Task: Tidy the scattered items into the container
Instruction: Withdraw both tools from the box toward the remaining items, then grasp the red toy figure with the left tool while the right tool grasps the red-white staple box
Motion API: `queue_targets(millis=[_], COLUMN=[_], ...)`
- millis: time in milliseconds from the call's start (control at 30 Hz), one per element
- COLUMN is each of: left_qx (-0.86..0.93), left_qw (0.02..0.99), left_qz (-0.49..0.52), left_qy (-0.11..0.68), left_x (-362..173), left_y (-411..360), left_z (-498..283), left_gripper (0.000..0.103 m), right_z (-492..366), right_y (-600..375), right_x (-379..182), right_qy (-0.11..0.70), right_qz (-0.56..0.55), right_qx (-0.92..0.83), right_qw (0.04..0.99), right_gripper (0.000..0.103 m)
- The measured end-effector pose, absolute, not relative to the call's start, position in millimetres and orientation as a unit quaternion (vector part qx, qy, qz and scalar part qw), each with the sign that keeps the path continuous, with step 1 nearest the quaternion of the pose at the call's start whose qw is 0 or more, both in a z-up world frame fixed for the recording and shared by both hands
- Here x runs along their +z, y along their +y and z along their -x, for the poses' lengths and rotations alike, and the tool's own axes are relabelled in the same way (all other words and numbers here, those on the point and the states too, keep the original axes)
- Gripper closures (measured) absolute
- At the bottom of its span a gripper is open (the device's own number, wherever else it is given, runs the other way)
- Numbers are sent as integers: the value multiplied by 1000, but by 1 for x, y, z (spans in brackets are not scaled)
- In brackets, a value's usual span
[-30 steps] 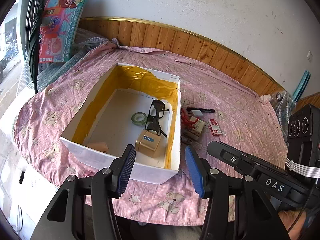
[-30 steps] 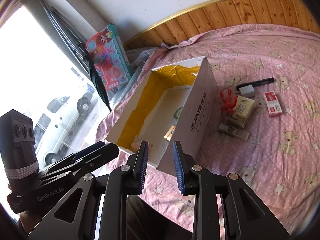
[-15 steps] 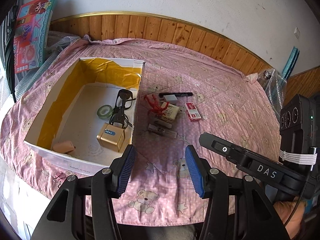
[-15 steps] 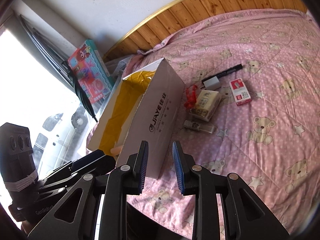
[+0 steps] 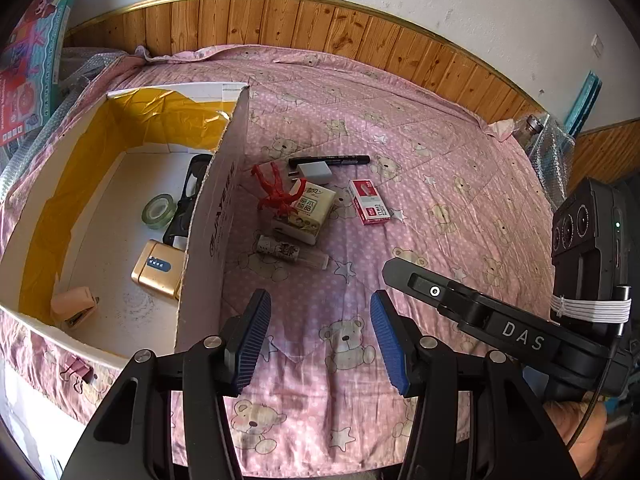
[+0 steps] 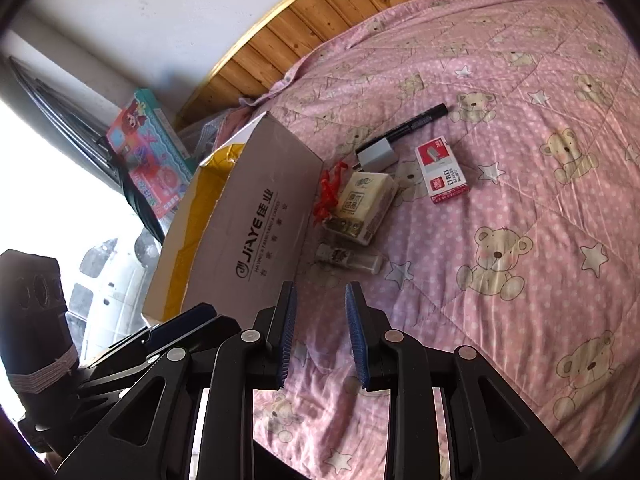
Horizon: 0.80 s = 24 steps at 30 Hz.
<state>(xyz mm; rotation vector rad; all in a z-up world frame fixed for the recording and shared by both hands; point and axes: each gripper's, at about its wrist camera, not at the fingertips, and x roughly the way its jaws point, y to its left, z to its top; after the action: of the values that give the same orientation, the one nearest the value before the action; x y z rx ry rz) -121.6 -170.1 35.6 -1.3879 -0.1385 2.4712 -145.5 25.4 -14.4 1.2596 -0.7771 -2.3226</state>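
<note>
Both my tongs, left (image 5: 318,336) and right (image 6: 320,334), hang released and empty above the pink quilt (image 5: 440,200). The loose cluster lies ahead of them at frame centre, just right of the box (image 5: 208,240): vial (image 5: 292,252) nearest, its long axis crosswise to my right tongs, then tissue pack (image 5: 312,210), red clip (image 5: 274,192), adapter (image 5: 316,172), pen (image 5: 332,159) and staple box (image 5: 369,202). The box already holds tape (image 5: 159,210), glasses (image 5: 188,200), a gold case (image 5: 158,274) and a peach object (image 5: 74,304).
</note>
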Motion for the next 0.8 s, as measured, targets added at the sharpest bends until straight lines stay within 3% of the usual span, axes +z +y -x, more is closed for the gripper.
queue_targets(millis=[333,467,800], left_qx=[857,858,854], left_qw=[141,129,95], left_qz=[495,496,511], left_qy=[-38,-36,-18], left_x=[11,0,-41], left_y=[-148,-143,-133], left_z=[184,212,266], left_gripper=[48,47,46], right_z=[184,202,268], right_y=[59,73,49], right_x=[-41,-47,-71], right_qy=[-304,-291,-110], right_qz=[-454,-453,-483], right_qx=[-823,-832,-865], right_qw=[158,133,77], right_gripper=[69,63,55])
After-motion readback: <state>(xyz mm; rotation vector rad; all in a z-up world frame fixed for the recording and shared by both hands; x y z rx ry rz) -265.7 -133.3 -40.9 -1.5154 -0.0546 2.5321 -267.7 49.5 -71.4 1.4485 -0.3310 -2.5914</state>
